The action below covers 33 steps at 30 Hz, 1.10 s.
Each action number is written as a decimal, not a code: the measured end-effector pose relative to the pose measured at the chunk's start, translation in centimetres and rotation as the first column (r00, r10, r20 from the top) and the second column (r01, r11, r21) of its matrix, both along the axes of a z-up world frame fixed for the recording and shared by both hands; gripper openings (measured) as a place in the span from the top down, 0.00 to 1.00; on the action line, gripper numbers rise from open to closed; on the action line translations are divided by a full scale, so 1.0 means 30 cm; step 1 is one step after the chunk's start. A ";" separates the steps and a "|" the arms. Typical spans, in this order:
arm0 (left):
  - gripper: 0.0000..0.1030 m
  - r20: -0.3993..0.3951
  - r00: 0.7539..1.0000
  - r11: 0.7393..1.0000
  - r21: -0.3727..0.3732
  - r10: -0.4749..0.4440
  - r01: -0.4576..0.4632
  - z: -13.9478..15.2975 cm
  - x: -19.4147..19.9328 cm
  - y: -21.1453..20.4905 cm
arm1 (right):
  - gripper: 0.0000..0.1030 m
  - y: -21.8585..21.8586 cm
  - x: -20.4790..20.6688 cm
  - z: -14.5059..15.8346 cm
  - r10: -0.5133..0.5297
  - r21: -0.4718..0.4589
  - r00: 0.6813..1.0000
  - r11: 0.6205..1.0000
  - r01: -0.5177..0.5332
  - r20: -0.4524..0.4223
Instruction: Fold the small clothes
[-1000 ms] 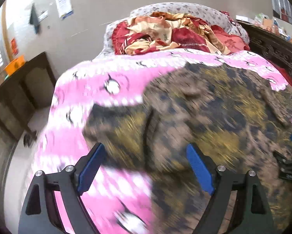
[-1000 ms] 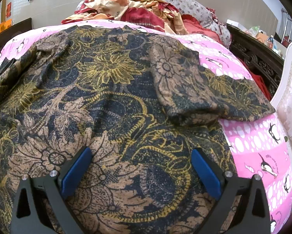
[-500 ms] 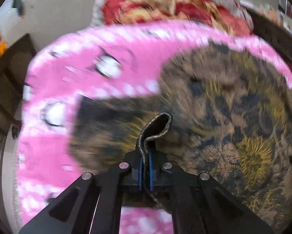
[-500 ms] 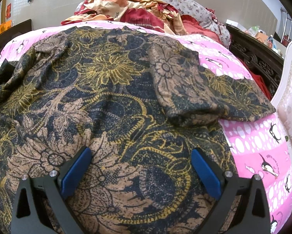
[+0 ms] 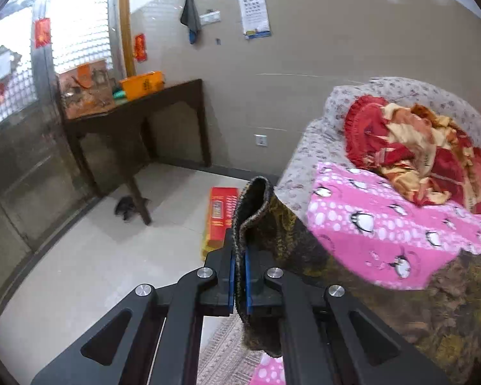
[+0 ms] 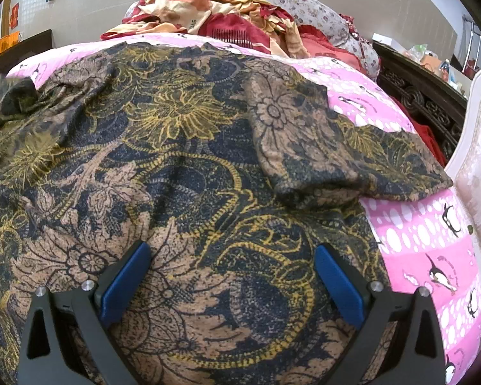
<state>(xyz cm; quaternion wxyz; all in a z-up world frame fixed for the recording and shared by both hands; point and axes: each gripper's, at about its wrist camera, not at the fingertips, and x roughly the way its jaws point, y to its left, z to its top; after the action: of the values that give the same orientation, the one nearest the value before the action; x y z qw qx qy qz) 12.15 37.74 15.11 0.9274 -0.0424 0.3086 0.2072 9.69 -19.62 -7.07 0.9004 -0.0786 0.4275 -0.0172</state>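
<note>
Letters "STYLE" on crumpled blanket [image 6: 192,22]

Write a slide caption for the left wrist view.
Left gripper shut on floral garment's edge, lifted beside the pink penguin bedspread.

A beige wall [image 5: 336,64] filled the upper frame, bearing an eye chart [image 5: 256,3]. At left, a bright gridded window [image 5: 76,25] stood above a dark wooden desk [image 5: 137,109]; pale floor tiles [image 5: 80,266] lay below.
</note>
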 end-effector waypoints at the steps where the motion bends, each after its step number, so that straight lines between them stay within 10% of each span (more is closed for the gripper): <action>1: 1.00 -0.001 1.000 1.000 -0.001 -0.029 0.029 -0.005 -0.006 -0.025 | 0.00 0.000 0.000 0.001 0.000 -0.001 1.000 1.000 0.000 0.000; 6: 1.00 0.027 0.977 0.975 -0.070 -0.211 0.212 -0.059 0.025 -0.281 | 0.00 0.001 0.000 0.000 0.000 0.001 1.000 1.000 0.000 0.000; 11: 1.00 0.037 0.871 0.838 -0.258 -0.489 0.481 -0.231 0.111 -0.713 | 0.00 0.002 0.001 0.000 0.000 0.001 1.000 1.000 0.000 -0.001; 17: 1.00 -0.040 0.772 0.715 -0.409 -0.635 0.567 -0.545 0.182 -1.174 | 0.00 0.001 0.000 -0.001 0.000 0.009 1.000 1.000 0.000 -0.005; 22: 1.00 -0.088 0.724 0.689 -0.405 -0.684 0.601 -0.672 0.131 -1.306 | 0.00 -0.004 0.001 -0.001 0.000 0.014 1.000 1.000 0.000 -0.009; 27: 0.89 -0.043 0.655 0.587 -0.489 -0.755 0.645 -0.640 0.007 -1.232 | 0.01 -0.007 0.004 0.017 0.010 0.034 1.000 0.999 -0.010 -0.020; 30: 0.89 -0.036 0.655 0.600 -0.441 -0.755 0.668 -0.634 -0.108 -1.148 | 0.02 -0.001 -0.008 0.083 0.033 0.072 0.999 0.997 -0.036 0.043; 33: 0.89 -0.040 0.719 0.658 -0.439 -0.694 0.611 -0.711 -0.177 -1.050 | 0.05 0.041 0.024 0.168 0.116 0.129 0.983 0.983 -0.134 0.141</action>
<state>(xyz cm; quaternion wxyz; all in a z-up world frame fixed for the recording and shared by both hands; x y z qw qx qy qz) 6.85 6.24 -6.21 0.8737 -0.0932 0.4313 -0.2048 10.42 -18.40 -2.04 0.9294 -0.0417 0.3612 0.0637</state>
